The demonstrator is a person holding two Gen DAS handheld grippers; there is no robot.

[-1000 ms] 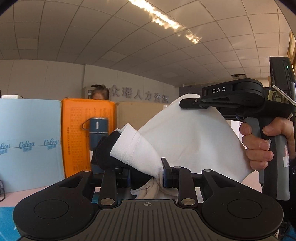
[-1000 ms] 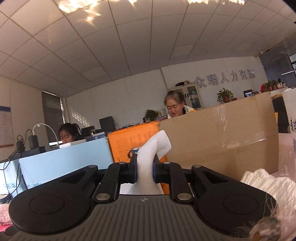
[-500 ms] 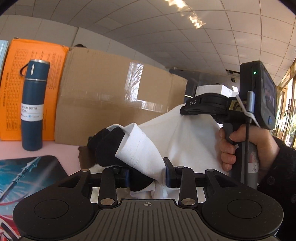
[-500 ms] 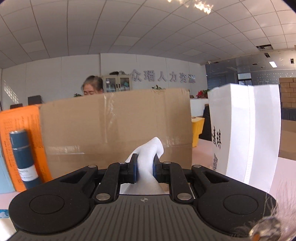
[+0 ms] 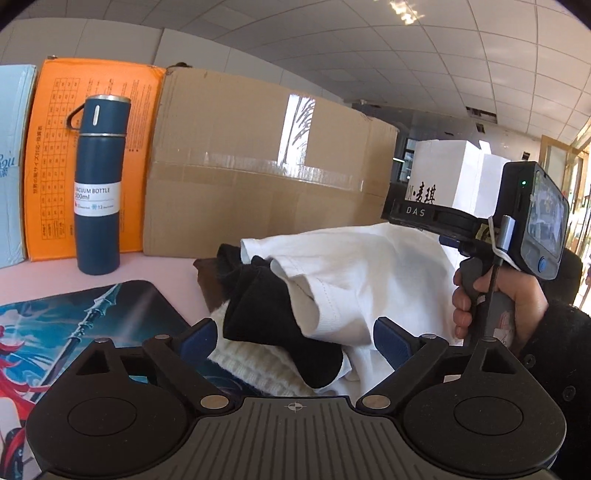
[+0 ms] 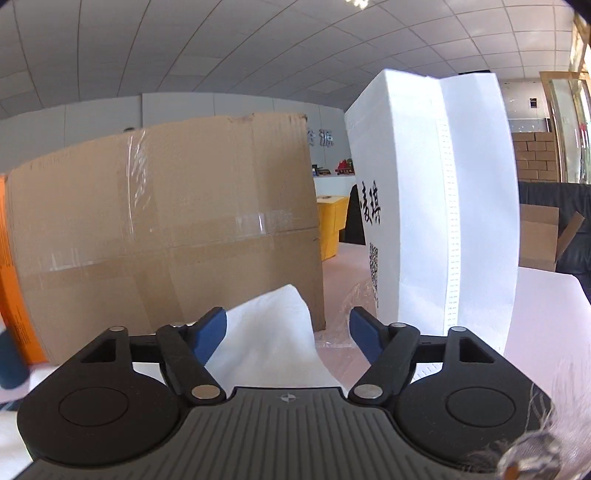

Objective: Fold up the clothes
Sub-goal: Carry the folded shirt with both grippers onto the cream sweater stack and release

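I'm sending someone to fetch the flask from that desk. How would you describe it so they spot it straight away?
Find the big brown cardboard box standing at the back of the pink table. Left of it leans an orange box, and the flask stands upright in front of that. It is the only tall dark blue cylinder there, with a side loop on its cap and a white label reading "vacuum bottle".

Brightness: both views are evenly and brightly lit.
Source: ceiling lights [image 5: 404, 11] are blown out at the upper edge; daylight is admitted from the right.
Glare: sheen is seen on the tape of the cardboard box [image 5: 258, 166].
Distortion: straight lines are bowed, corners are vignetted black.
Blur: the vacuum bottle [image 6: 11, 363] is smeared at the right view's left edge.
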